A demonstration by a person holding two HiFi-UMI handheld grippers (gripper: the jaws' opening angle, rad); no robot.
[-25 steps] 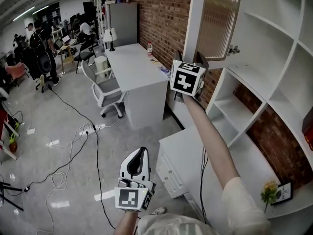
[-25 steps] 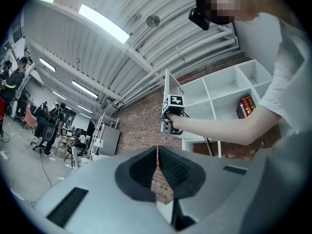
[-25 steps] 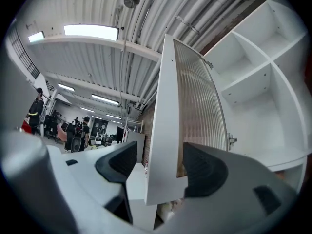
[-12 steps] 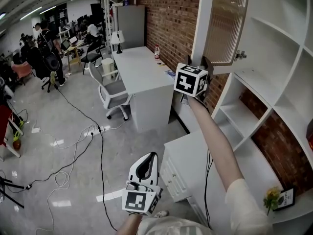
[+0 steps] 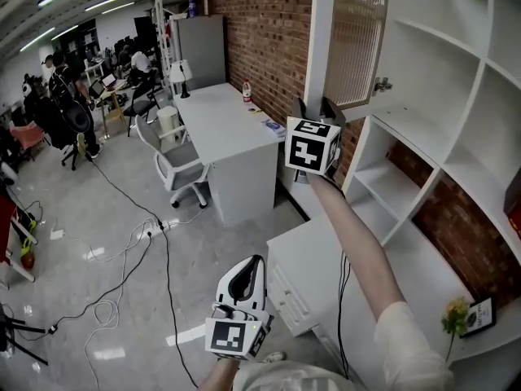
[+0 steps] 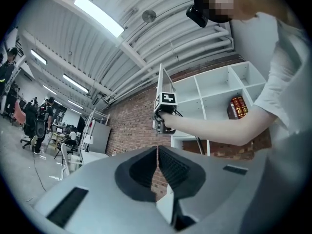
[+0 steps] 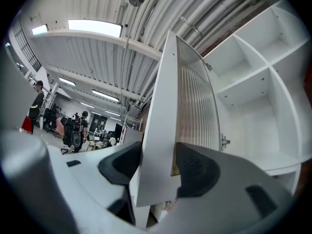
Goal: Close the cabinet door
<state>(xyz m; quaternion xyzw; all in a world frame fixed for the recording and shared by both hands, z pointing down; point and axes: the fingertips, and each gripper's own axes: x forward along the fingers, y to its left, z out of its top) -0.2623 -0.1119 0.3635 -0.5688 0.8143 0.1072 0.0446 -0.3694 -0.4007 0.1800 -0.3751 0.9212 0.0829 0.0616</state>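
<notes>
Cabinet door: the cabinet door [image 5: 358, 39], white-framed with a ribbed pane, stands swung well out from the shelf unit [image 5: 431, 96], high up at its left end. It hangs on a hinge [image 5: 381, 84] at its inner edge and is plainly not closed.

Right hand-held gripper: the right hand-held gripper [image 5: 319, 108] is raised on an outstretched arm to the door's lower outer corner. In the right gripper view its jaws have just been closing with the door's bottom edge [image 7: 161, 130] between them. The pads look to be against both faces of the frame, so I take it as a wide grip on the door.

Left hand-held gripper: the left hand-held gripper [image 5: 244, 271] is held low near the person's waist, well apart from the door. Its jaws are together with nothing between them.

Step in hand: taking hold of the door's free corner, by my reading. The swing shut has not begun.

Next move: I'd say it calls for keeping that grip firm and carrying the corner round in an arc about the hinge, towards the shelf unit, until the door lies flat against its front.

Risk: the jaw on the inner face could get caught between door and shelf edge, so it likely needs to let go or shift to a push just before the door meets the unit.
</notes>
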